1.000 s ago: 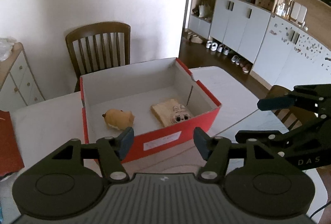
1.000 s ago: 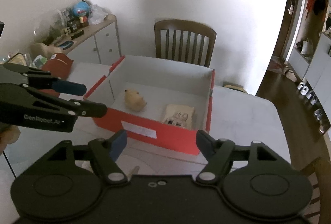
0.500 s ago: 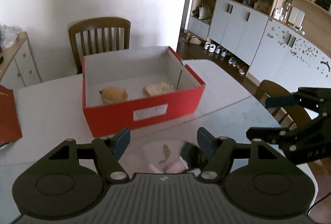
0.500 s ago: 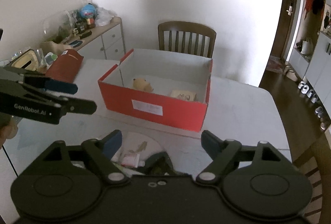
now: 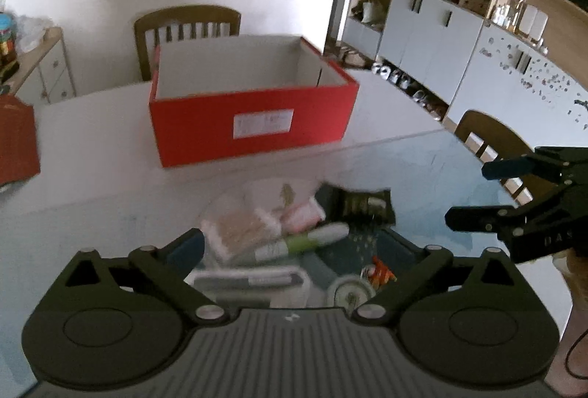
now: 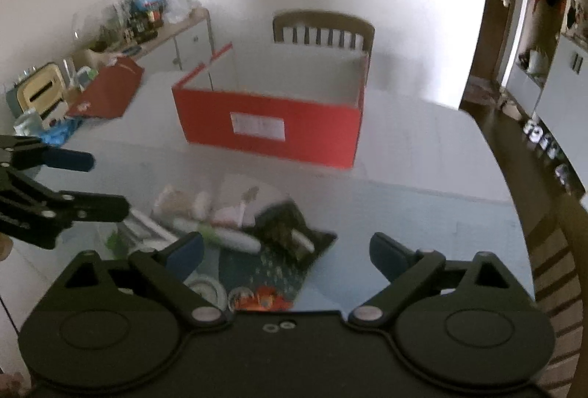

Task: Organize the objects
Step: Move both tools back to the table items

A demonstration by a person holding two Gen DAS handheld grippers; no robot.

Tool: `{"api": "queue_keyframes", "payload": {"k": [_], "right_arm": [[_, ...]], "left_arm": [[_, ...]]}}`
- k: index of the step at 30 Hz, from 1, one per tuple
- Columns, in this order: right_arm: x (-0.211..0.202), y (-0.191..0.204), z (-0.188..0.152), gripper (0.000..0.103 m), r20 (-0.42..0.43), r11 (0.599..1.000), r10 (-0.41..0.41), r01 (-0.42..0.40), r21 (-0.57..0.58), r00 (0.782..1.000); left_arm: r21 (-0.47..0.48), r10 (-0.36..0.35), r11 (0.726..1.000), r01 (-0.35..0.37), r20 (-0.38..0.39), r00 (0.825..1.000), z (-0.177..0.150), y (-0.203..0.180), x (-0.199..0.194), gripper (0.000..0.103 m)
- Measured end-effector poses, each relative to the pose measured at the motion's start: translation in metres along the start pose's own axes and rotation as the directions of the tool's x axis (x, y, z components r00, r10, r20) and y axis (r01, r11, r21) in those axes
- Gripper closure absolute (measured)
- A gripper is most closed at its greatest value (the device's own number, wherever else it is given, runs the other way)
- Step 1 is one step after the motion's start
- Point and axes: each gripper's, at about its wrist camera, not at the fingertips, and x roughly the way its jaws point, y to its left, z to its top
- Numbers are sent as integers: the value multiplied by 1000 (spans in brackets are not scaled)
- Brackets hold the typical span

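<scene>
A: Red cardboard, that open box (image 5: 253, 120), sits on the pale table (image 5: 92, 159) in front of a wooden chair (image 5: 187, 27), a white label on its near wall. From this low angle its floor is hidden, so I cannot tell what lies inside.

B: And the things to sort?

A: A small heap on the near part of the table, well apart from the box. A green and white tube (image 5: 305, 241) lies across the middle, a tan packet (image 5: 240, 232) touches it on the left, a pink packet (image 5: 303, 214) is just behind, and a dark pouch (image 5: 362, 205) is on the right. Blur hides finer detail.

B: Grippers?

A: The left gripper (image 5: 312, 247) hangs over the heap, its jaws opening, spread wide; the tube and packets lie below and between them, and neither pad presses on anything. The right gripper (image 6: 286, 249) is the same: jaws opening, wide apart, the dark pouch (image 6: 294, 232) and the tube's end (image 6: 228, 238) below, nothing pinched.

B: Do the 2 see each other?

A: Yes. The right one shows at the right edge of the left view, and the left one at the left edge of the right view, both parted. A red lid (image 6: 110, 91) leans by the sideboard.
</scene>
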Motion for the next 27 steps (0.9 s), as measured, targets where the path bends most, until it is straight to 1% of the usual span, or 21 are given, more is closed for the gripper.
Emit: {"api": "queue_keyframes", "payload": {"k": [1, 4, 9, 12, 15, 18, 21, 23, 27], "right_arm": [[2, 0, -4, 6, -7, 1000, -4, 4, -2, 1000], [12, 0, -19, 6, -36, 1000, -25, 25, -11, 999], [26, -2, -37, 7, -73, 998, -55, 54, -16, 996], [30, -4, -44, 7, -81, 997, -72, 71, -7, 994], [36, -4, -47, 7, -92, 997, -80, 80, -1, 993], [42, -3, -50, 8, -104, 997, -81, 81, -7, 991], [48, -1, -51, 11, -124, 998, -62, 59, -25, 990], [52, 2, -53, 11, -133, 997, -69, 64, -46, 989], [57, 4, -59, 12, -151, 997, -56, 47, -68, 987]], "left_arm": [[-5, 13, 1000, -13, -6, 1000, -6, 0, 1, 0], [-7, 44, 999, -44, -25, 999, -23, 0, 6, 0], [-31, 54, 998, -56, -54, 997, -51, 0, 12, 0], [-39, 67, 997, -70, -74, 995, -63, 0, 18, 0], [-49, 79, 995, -83, -76, 994, -75, 2, 24, 0], [-51, 79, 995, -85, -104, 991, -85, 4, 31, 0], [-55, 92, 994, -98, -114, 989, -91, 6, 37, 0], [-57, 93, 993, -100, -118, 989, -95, 8, 40, 0], [-28, 106, 994, -110, -130, 986, -100, 6, 45, 0]]}}
